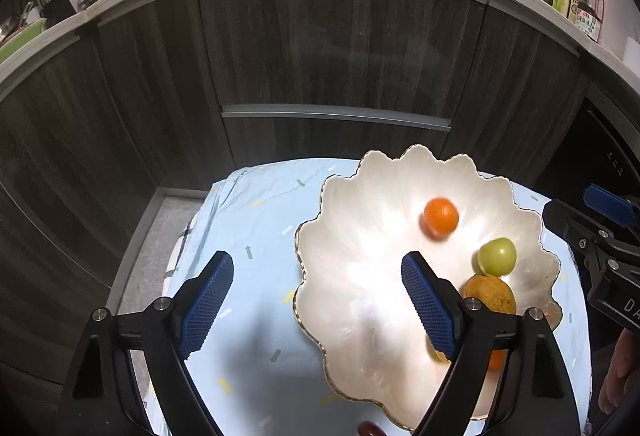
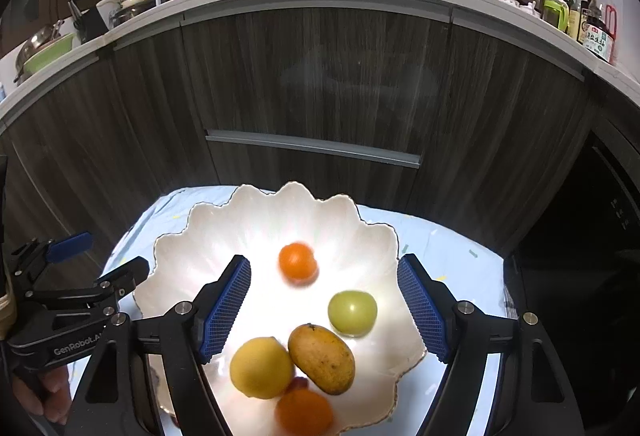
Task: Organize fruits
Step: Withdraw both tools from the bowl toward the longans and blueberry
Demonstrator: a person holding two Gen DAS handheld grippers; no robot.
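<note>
Clearly blurred small orange [image 2: 298, 261] in scalloped white bowl [image 2: 192, 236]; green fruit [image 2: 352, 312] sharp.

White scalloped bowl [image 2: 192, 232] holding small orange [image 2: 298, 261], green fruit [image 2: 352, 312], mango [image 2: 322, 358], lemon [image 2: 261, 367], blurred orange [image 2: 304, 411]

small orange [image 2: 298, 261] blurred

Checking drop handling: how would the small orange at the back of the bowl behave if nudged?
The orange is round and looks blurred, so probably rolling. The bowl looks glossy and dished, so it would likely roll inward toward the mango.
</note>
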